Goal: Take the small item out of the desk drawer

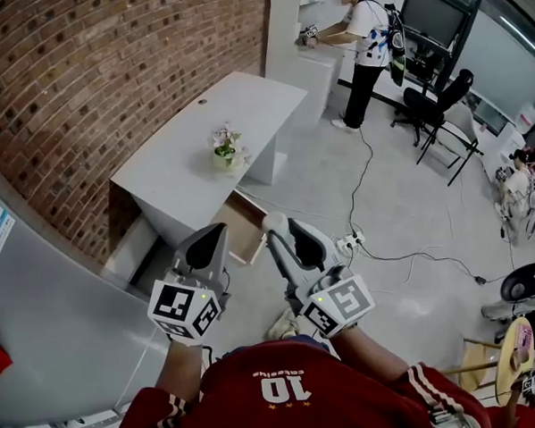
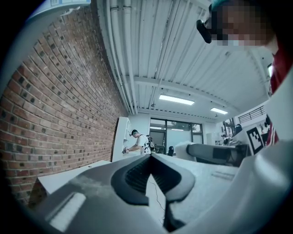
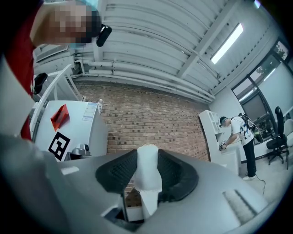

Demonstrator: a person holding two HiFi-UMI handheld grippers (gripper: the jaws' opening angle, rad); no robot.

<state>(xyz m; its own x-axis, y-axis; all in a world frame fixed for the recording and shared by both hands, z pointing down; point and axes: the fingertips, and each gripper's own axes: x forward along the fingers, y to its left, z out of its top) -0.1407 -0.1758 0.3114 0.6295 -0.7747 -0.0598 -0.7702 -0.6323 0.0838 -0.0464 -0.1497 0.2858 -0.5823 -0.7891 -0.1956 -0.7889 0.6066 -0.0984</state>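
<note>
My right gripper (image 1: 276,226) is raised in front of me, shut on a small white item (image 1: 274,222). In the right gripper view that white item (image 3: 147,176) stands upright, pinched between the two black pads (image 3: 114,172). My left gripper (image 1: 212,241) is beside it on the left, its jaw tips touching with nothing between them; the left gripper view shows its pads (image 2: 137,176) meeting at the tip. Beyond and below both grippers stands the white desk (image 1: 186,164) with its wooden drawer (image 1: 244,226) pulled out toward the floor space.
A small potted plant (image 1: 226,149) sits on the desk. The brick wall (image 1: 90,75) runs along the left, and a grey cabinet (image 1: 50,327) stands at the near left. Cables and a power strip (image 1: 349,243) lie on the floor. Another person (image 1: 362,43) works at a far counter near black chairs (image 1: 436,110).
</note>
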